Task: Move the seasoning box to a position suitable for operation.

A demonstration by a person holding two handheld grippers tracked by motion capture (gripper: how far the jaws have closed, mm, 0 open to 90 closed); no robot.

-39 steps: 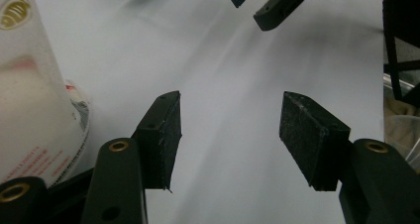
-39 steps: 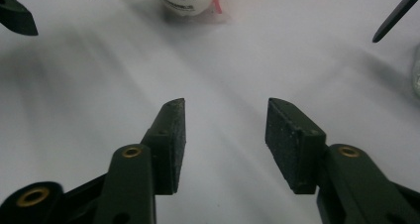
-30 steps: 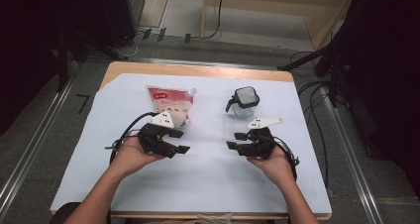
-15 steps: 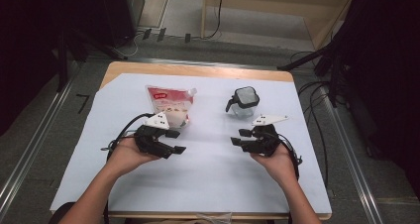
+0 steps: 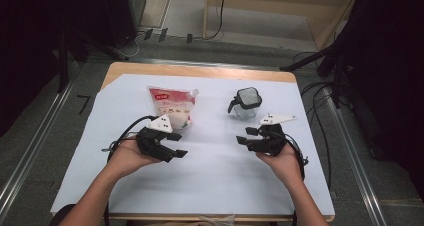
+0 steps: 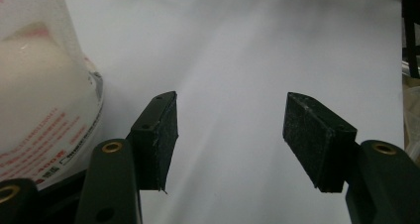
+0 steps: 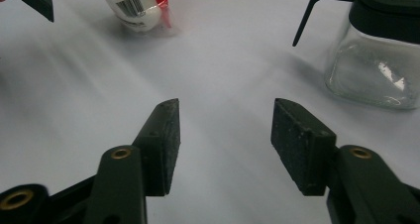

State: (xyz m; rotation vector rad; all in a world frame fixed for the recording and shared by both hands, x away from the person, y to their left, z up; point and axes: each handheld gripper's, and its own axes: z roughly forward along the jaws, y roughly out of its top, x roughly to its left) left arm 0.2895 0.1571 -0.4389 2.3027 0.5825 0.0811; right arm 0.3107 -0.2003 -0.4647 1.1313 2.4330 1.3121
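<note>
Two things sit ahead of the hands on the white-covered bench [image 5: 210, 176]: a spouted refill pouch [image 5: 172, 106] with red print and pale contents, lying flat with its long axis running away from the person, spout corner at the far right, and a small clear glass jar with a black lid and handle [image 5: 246, 102], upright, well apart to the pouch's right. The pouch's near end lies just beyond the left gripper [image 5: 170, 148], just beside and to the left of its fingers [image 6: 161, 135] in the left gripper view, not between them. The jar stands just beyond the right gripper [image 5: 250, 136], off to the right of its fingers [image 7: 302, 149] in the right gripper view. Each hand is nearer its own thing. Left fingers are wide apart, holding nothing. Right fingers have just been opening, also wide, nothing between them, bare sheet below. Likely next: left reaches for the pouch, right for the jar.
</note>
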